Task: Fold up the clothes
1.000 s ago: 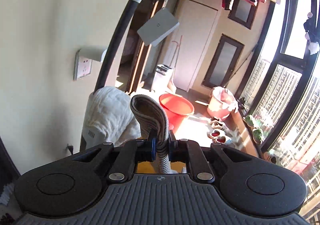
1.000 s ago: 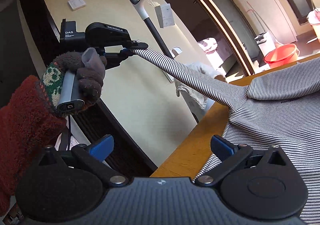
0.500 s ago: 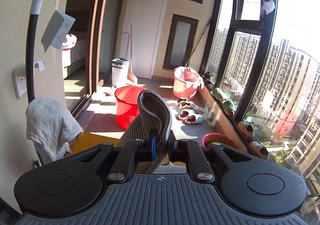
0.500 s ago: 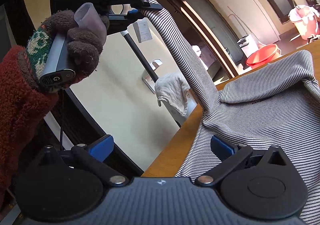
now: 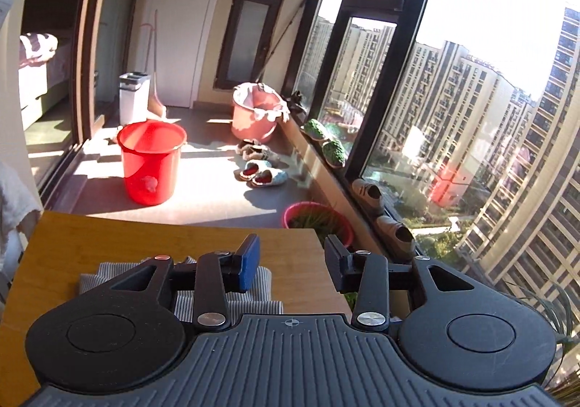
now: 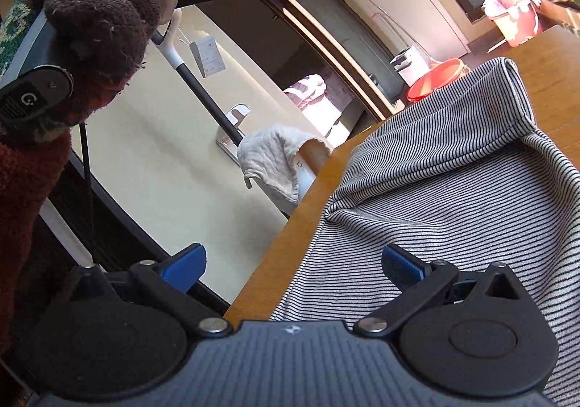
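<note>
Shirt (image 6: 453, 189) lies on counter (image 6: 290, 247), folded over itself. Bucket (image 5: 151, 162) on floor beyond counter's far edge. Windows to its right.

We see a striped shirt (image 6: 453, 196), thin black lines on grey-white, lying on our honey-brown wooden bench (image 5: 108, 240). Our fingers (image 6: 183, 267) are black with blue pads. Beyond them stand a bright red bucket (image 5: 150, 162) and a pale pink bucket (image 5: 255, 115). Our hand (image 6: 98, 8) wears a dark brown knit glove, and its sleeve (image 6: 29, 189) is rust red.
</note>
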`<state>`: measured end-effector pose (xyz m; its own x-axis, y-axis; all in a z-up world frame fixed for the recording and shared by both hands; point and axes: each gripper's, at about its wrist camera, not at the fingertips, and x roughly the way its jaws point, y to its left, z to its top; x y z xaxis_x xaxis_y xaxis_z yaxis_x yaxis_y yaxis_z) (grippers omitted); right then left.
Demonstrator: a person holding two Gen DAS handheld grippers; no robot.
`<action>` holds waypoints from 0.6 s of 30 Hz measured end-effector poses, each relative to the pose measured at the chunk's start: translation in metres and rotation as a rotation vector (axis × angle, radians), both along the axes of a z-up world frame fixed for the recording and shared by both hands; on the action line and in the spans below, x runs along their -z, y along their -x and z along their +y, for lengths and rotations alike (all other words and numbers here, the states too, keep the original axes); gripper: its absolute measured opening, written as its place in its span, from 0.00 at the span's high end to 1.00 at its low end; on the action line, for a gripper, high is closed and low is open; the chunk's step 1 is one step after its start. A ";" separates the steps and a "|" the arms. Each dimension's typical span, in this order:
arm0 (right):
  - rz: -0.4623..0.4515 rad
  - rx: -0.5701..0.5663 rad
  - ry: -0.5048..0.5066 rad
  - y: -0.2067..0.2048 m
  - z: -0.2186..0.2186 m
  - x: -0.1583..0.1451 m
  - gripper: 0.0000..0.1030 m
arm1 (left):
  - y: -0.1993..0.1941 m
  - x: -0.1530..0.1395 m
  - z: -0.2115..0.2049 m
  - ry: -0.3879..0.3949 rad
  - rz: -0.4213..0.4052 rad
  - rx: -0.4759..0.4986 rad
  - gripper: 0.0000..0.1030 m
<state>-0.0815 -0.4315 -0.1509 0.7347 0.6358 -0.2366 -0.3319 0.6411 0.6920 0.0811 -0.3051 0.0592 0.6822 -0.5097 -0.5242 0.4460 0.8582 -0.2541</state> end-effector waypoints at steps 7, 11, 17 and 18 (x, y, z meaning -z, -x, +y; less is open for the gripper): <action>0.112 0.087 -0.021 -0.008 -0.007 0.023 0.00 | -0.004 0.058 0.050 -0.030 0.120 -0.063 0.39; 0.185 0.157 -0.017 -0.015 -0.008 0.038 0.00 | -0.006 0.103 0.092 -0.039 0.180 -0.085 0.27; 0.178 0.230 0.066 -0.013 0.012 0.037 0.00 | 0.001 0.162 0.143 0.005 0.256 -0.104 0.19; 0.173 0.251 0.070 -0.012 0.016 0.038 0.00 | 0.002 0.169 0.150 0.021 0.262 -0.103 0.17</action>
<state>-0.0693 -0.4156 -0.1885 0.8117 0.4170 -0.4091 -0.0380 0.7365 0.6753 0.0793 -0.1549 -0.1102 0.5734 -0.4576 -0.6796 0.2734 0.8888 -0.3678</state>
